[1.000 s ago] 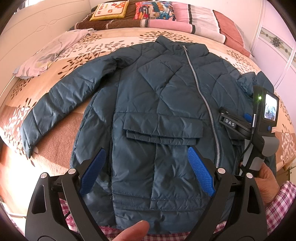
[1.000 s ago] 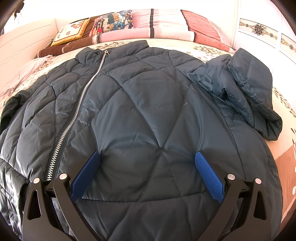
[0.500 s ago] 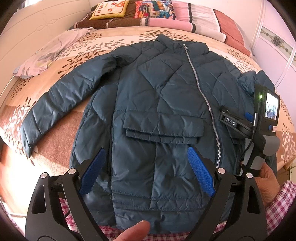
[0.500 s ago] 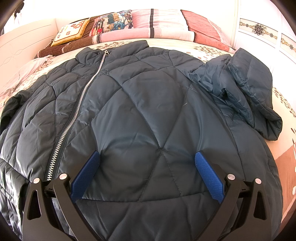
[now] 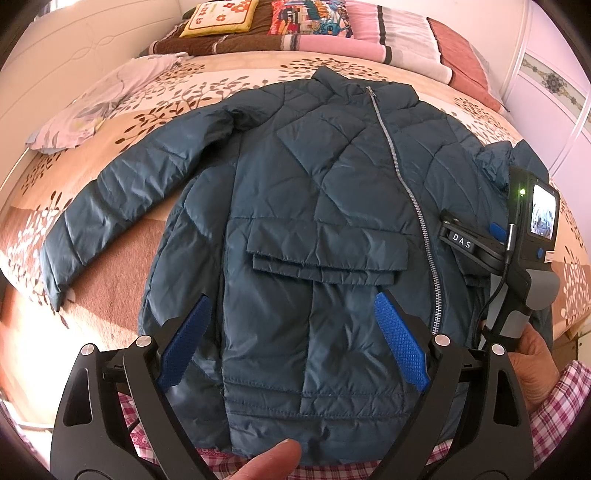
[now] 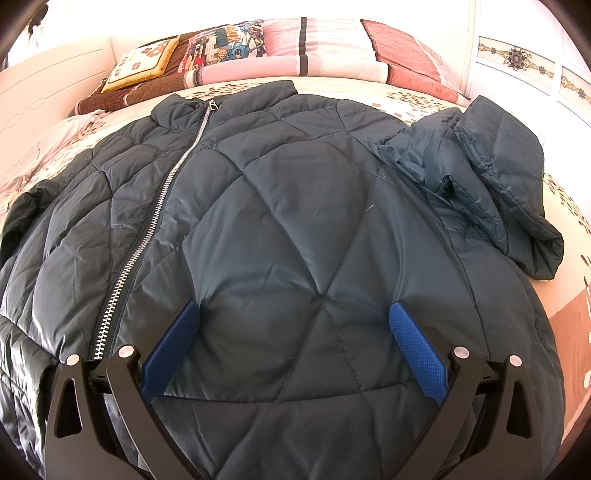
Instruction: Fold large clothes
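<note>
A dark teal quilted jacket [image 5: 317, 206] lies front up on the bed, zipped, collar at the far end. Its left sleeve [image 5: 110, 206] is stretched out flat to the left. Its right sleeve [image 6: 491, 184] is bunched and folded beside the body. My left gripper [image 5: 291, 339] is open and empty above the hem and the pocket flap [image 5: 325, 254]. My right gripper [image 6: 295, 343] is open and empty low over the jacket's right chest panel; it also shows in the left wrist view [image 5: 495, 236]. The jacket fills the right wrist view [image 6: 280, 229].
The bed [image 5: 110, 110] has a floral cover. Pillows and cushions [image 5: 295, 22] lie along the far end. A pale cloth [image 5: 96, 107] lies at the far left. A white wardrobe [image 6: 535, 62] stands to the right. The bed's near edge is below me.
The left gripper's view has drifted back and slightly right, so the jacket sits a little lower and more centred. The right gripper has not moved.
</note>
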`<state>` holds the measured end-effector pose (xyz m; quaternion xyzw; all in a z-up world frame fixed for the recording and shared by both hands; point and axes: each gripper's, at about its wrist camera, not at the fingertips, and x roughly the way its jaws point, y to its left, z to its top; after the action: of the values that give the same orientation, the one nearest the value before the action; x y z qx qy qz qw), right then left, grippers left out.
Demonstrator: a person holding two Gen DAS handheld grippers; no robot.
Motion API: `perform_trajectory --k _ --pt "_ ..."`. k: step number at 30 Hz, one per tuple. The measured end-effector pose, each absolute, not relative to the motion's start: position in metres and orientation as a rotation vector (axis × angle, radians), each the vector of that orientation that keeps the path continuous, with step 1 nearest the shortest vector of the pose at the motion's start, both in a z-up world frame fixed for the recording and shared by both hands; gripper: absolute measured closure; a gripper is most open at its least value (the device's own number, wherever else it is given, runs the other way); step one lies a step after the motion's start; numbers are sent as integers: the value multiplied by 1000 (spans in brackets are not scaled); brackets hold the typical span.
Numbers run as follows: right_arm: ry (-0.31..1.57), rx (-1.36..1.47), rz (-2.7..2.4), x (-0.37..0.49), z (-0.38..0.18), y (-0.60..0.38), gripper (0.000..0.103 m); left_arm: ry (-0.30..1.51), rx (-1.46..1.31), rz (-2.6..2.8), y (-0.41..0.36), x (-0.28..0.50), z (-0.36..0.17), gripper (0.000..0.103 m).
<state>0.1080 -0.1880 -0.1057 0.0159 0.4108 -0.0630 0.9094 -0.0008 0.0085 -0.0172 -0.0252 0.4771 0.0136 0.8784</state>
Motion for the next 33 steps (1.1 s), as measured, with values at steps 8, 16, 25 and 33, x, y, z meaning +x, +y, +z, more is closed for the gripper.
perform_trajectory --k 8,16,25,33 --pt "847 33 -130 108 -106 -188 5 997 -54 28 9 -1 -18 13" --pt "849 32 -130 108 -105 -188 5 999 -53 28 9 -1 -18 13" --pt "850 31 -132 108 -106 -188 5 1022 -42 33 6 0 -24 13" --pt "852 36 -128 107 -106 -188 5 1042 -26 49 2 12 -25 13"
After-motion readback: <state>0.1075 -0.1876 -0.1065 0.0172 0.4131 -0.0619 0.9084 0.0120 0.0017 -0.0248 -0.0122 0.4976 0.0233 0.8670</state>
